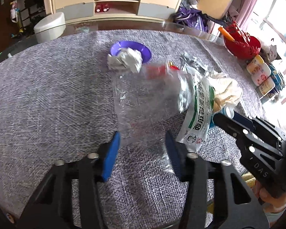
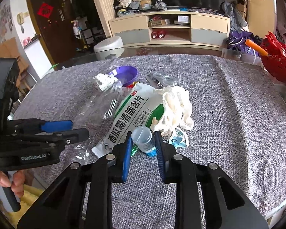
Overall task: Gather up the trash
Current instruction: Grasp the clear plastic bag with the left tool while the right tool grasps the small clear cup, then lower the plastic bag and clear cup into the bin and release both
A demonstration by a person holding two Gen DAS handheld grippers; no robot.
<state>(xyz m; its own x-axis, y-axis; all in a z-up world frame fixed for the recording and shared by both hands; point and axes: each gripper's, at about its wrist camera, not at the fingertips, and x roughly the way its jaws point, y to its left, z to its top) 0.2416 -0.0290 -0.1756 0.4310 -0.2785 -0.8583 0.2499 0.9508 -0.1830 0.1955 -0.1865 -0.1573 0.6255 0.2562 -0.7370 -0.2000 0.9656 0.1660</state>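
While the right gripper (image 2: 143,143) brackets a small cup (image 2: 143,139), fingers open, the left gripper (image 1: 143,143) gapes around a clear bag (image 1: 139,103).

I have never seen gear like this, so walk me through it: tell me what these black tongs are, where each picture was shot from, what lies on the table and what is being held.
They are handheld two-finger grippers, one in each of a person's hands, each with a fisheye camera looking along its fingers.

The left view shows the left gripper open around a clear plastic bag, not visibly pinching it. The right view shows the right gripper with a small clear cup between its fingers; whether it is clamped is unclear.

On the grey tablecloth lie a white and green packet, a crumpled cream tissue, a white paper wad, a purple bowl and a red basket.
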